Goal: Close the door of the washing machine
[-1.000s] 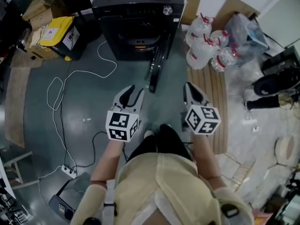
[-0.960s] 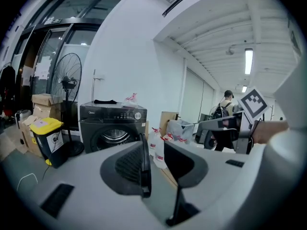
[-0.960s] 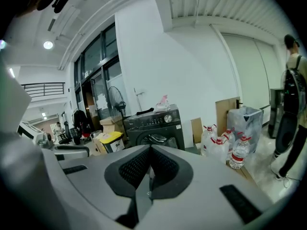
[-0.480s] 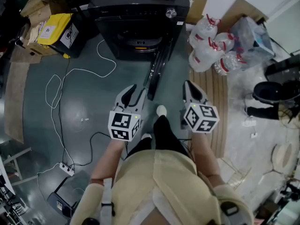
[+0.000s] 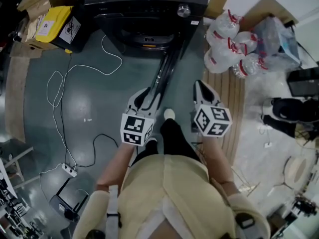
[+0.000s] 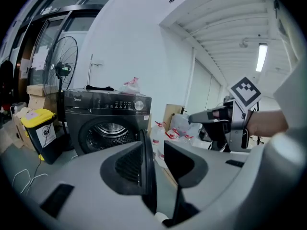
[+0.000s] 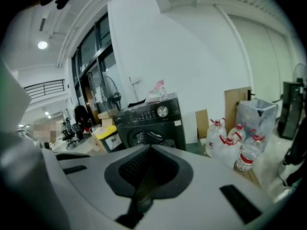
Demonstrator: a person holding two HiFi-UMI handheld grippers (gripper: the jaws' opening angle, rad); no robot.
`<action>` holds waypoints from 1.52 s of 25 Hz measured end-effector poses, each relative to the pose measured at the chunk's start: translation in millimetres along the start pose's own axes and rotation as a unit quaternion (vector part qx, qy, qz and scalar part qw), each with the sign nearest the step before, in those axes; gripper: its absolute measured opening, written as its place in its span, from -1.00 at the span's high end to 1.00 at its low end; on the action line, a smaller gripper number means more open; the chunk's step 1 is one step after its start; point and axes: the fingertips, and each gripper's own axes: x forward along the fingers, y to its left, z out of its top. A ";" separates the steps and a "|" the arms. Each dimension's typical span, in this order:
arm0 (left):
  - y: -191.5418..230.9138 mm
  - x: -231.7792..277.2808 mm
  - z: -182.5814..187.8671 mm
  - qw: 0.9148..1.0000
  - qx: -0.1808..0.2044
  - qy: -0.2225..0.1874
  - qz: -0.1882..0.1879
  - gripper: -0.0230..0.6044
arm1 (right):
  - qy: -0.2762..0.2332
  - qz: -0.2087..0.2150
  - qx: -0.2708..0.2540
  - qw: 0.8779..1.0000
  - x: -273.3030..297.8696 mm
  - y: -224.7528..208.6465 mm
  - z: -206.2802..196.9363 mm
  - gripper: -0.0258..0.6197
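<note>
While the head view looked steeply down, a black washing machine (image 5: 149,9) was recorded at the top of the frame, on a grey floor (image 5: 89,108). Its door (image 5: 164,71) stood wide open and was shown edge-on, its free end pointing towards the person. The left gripper (image 5: 143,99) was held at that free end. The right gripper (image 5: 201,90) was held apart from the door, to its right. Water bottles (image 5: 227,44) were grouped right of the machine, a yellow-lidded bin (image 5: 52,21) was set left of it, and a white cable (image 5: 62,86) was looped across the floor.

Left gripper view: the jaws of the left gripper (image 6: 154,155) were found apart. The door (image 6: 145,162) was seen edge-on in the gap, close against the left-hand jaw, with open space on its other side; contact could not be confirmed. The washing machine (image 6: 108,121) was shown behind, its drum opening uncovered, with the yellow-lidded bin (image 6: 41,128) and a fan (image 6: 64,63) to its left. The right gripper (image 6: 196,118) was visible at the right.

Right gripper view: the jaws of the right gripper (image 7: 149,152) were found pressed together, with nothing held between them. The washing machine (image 7: 151,116) was shown beyond them, the water bottles (image 7: 232,145) to its right and the yellow-lidded bin (image 7: 108,138) to its left.
</note>
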 end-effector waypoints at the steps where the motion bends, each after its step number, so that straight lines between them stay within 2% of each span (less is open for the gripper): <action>1: 0.4 8.2 -1.5 1.000 0.000 0.006 -0.001 0.55 | 0.004 0.001 0.001 1.000 6.3 -4.3 -0.1 0.90; 11: -3.0 84.7 -19.5 0.997 0.030 0.064 -0.015 0.55 | 0.036 0.007 0.012 0.999 51.3 -36.2 -6.5 0.90; 18: 1.2 121.5 -33.9 0.995 0.025 0.095 -0.008 0.55 | 0.053 0.015 0.020 0.998 75.8 -48.8 -11.1 0.90; 26: 6.4 140.8 -59.0 0.990 0.024 0.134 0.016 0.55 | 0.069 0.034 0.019 0.997 97.3 -51.1 -15.7 0.90; 38: 11.2 149.3 -67.7 0.988 0.015 0.148 0.049 0.55 | 0.077 0.053 0.020 0.995 113.8 -60.7 -15.3 0.90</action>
